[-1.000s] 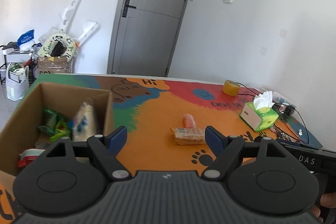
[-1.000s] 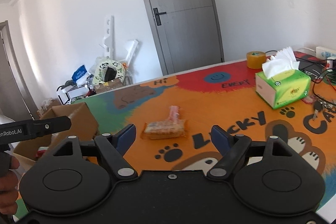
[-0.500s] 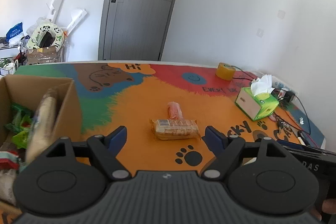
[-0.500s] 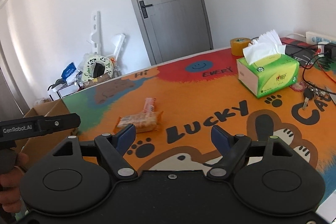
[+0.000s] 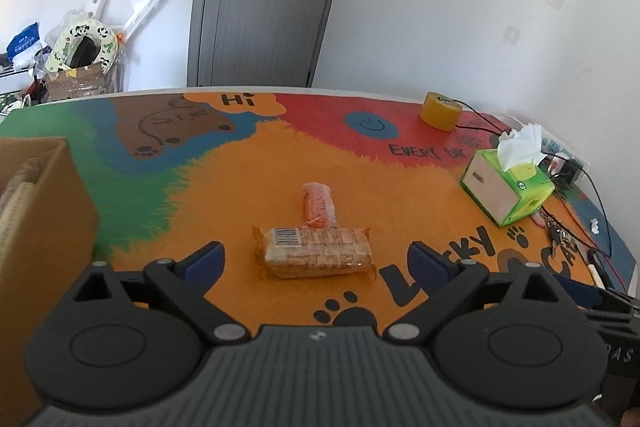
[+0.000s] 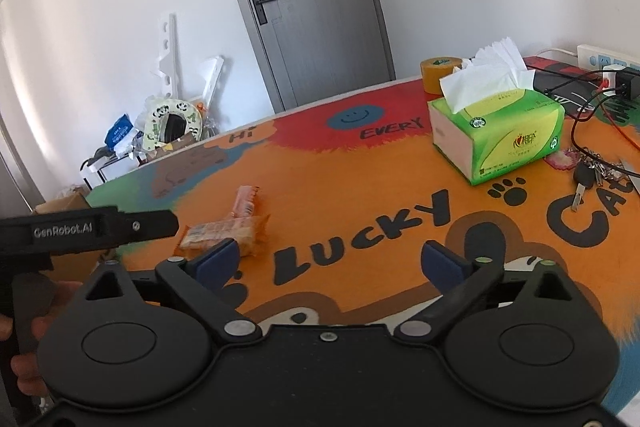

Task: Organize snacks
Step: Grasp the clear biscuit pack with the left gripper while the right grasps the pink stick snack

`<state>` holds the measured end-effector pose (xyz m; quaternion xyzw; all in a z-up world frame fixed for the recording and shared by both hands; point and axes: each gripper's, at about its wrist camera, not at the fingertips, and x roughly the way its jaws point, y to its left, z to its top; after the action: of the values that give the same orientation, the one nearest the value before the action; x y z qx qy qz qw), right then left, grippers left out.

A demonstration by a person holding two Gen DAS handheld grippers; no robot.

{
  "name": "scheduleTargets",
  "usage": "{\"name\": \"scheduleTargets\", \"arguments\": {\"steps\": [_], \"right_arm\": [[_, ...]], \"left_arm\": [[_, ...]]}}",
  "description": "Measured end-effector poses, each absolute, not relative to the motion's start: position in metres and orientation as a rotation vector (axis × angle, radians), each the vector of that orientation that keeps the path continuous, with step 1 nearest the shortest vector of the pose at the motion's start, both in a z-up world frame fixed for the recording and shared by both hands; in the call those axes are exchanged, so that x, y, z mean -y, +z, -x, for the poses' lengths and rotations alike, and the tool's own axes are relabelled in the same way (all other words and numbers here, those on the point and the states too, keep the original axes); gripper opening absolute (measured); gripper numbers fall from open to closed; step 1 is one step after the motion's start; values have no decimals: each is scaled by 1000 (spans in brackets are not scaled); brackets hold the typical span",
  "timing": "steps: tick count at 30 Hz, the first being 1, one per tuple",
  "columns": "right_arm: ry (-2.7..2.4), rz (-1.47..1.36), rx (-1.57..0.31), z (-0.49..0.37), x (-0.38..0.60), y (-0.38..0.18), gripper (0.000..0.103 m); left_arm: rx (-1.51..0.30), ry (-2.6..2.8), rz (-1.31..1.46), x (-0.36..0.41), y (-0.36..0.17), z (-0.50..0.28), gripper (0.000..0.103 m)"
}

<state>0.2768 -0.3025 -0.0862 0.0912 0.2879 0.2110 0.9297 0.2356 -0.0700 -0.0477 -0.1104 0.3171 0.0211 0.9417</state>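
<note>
Centring the left gripper (image 5: 316,259), jaws just opened wide and empty, over the biscuit pack (image 5: 316,253) across its short width; right gripper (image 6: 330,263) likewise spread, holding nothing.

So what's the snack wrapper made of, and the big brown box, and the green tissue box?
The snack wrapper looks like thin clear plastic film: shiny, crinkled, biscuits showing through. The brown box seems plain corrugated cardboard, matte and dull. The tissue box looks like printed, slightly glossy card, with soft paper tissues poking out.
</note>
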Motion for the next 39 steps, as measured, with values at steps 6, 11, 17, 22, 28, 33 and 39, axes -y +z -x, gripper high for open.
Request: {"name": "scheduleTargets", "arguments": {"steps": [6,11,17,22,28,33,39], "right_arm": [[425,-208,-622,-294,311,-97,103],[416,-224,-645,-307,318,-106,103],[411,-234,-660,-321,324,-112,103],[411,-248,-673,-330,329,-116,103],[411,-260,-687,-335,330,-121,103],[419,-260,-695,-338,326,-124,103],[437,-267,-695,-340,317,-124,103]], "left_arm": [[-683,53,198,85,-59,-258,98],[-710,64,191,91,-67,-271,98],[-734,72,186,100,-74,-286,98],[-745,82,167,108,-80,-296,98],[-720,127,106,117,-87,-304,102],[-721,182,91,111,-88,-303,102],[-731,203,114,95,-89,-299,102]]}}
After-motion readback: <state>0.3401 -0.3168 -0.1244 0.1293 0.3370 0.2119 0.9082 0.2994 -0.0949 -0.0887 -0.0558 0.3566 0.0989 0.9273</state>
